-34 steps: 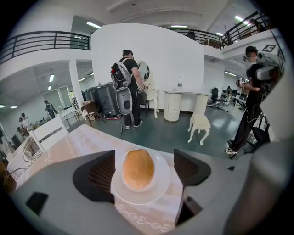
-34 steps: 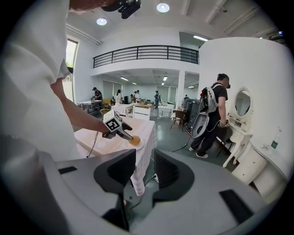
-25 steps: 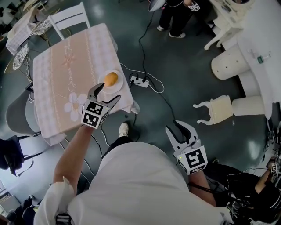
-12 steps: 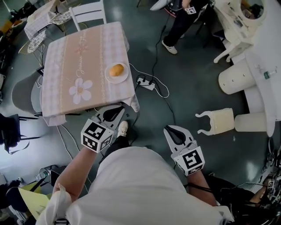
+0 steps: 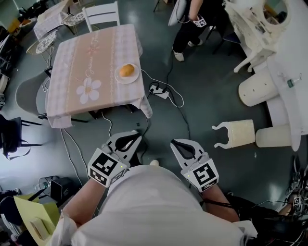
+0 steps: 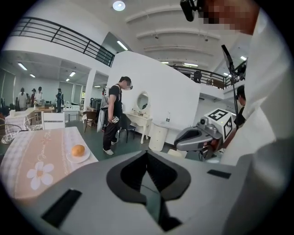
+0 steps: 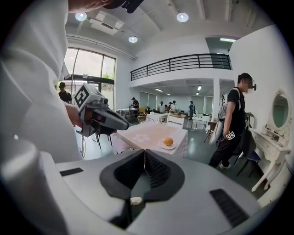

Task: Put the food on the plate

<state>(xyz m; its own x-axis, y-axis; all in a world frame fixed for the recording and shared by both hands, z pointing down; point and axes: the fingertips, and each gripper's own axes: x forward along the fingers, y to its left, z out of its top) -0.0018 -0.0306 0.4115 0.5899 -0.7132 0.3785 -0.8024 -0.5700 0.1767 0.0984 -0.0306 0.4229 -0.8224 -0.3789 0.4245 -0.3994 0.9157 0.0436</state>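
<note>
An orange bun (image 5: 126,70) lies on a small white plate (image 5: 134,78) at the near right corner of a table with a pink flowered cloth (image 5: 86,62). Both grippers hang close to my body over the floor, well away from the table. My left gripper (image 5: 136,136) is shut with nothing in it. My right gripper (image 5: 175,143) is shut and empty too. In the left gripper view the jaws (image 6: 147,153) meet, and the bun (image 6: 78,150) sits far off to the left. The right gripper view shows the bun (image 7: 168,141) beyond the shut jaws (image 7: 144,151).
A white chair (image 5: 101,14) stands at the table's far end and a grey chair (image 5: 26,98) at its left. A power strip with cables (image 5: 159,90) lies on the floor by the table. A person (image 5: 192,24) stands beyond. White furniture (image 5: 240,132) fills the right side.
Both grippers have gone from open to shut. The left gripper has drawn back from the plate toward my body, and the table now lies farther away. The bun stays on the plate.
</note>
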